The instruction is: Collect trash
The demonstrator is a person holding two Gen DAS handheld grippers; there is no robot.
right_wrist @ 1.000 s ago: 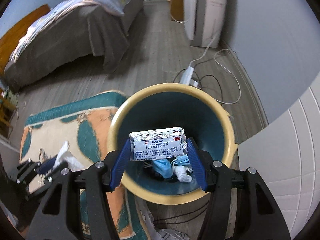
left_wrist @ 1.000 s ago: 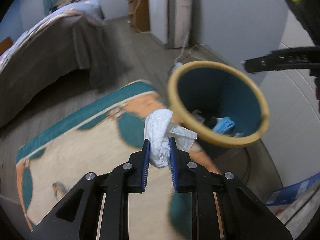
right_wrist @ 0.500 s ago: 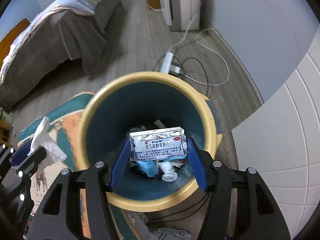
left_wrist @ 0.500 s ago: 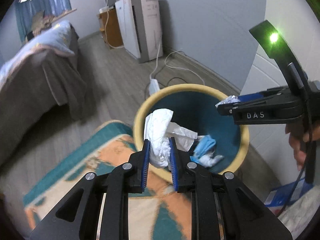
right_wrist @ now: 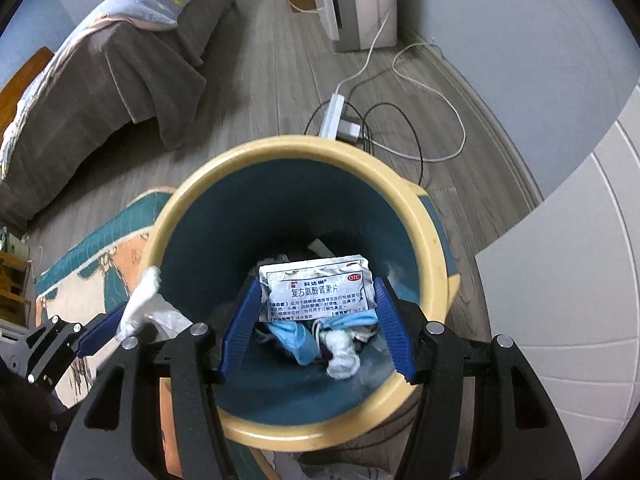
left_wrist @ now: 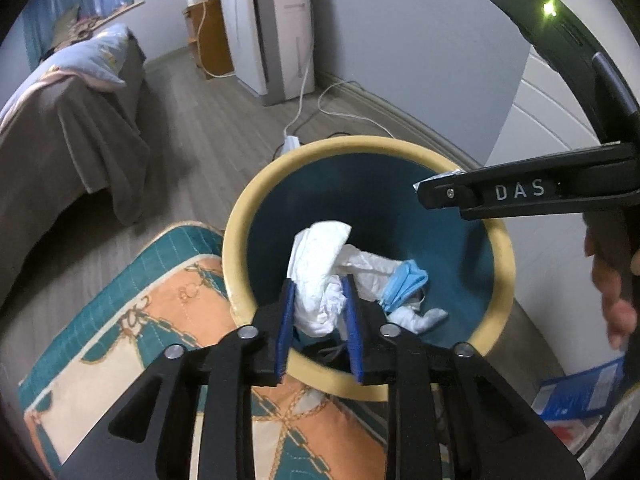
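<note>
1. Standing on the grey wood floor, the teal bin (right_wrist: 424, 240) with a cream rim touches the patterned rug (left_wrist: 132, 320) at its 8 o'clock edge; a white power strip (right_wrist: 332, 116) with looped cables lies just beyond the bin at 12 o'clock, and a brown-covered bed (right_wrist: 120, 68) fills the 10 o'clock area. A white appliance (left_wrist: 272, 32) stands against the wall at 12 o'clock.
2. Nothing blocks the bin's mouth besides the two tools themselves.
3. The left gripper (left_wrist: 318, 320) reaches over the bin's near rim, its blue pads clamped on a crumpled white tissue (left_wrist: 320, 272) that hangs above the opening.
4. The right gripper (right_wrist: 316, 328) points down into the bin, jaws pinching a silver medicine sachet (right_wrist: 316, 292) by its two short edges, over the middle of the opening.
5. Inside the bin lie one blue face mask (left_wrist: 404, 282) and white paper scraps; their number is unclear.
6. Count: two grippers, one tissue, one sachet, one bin.
</note>
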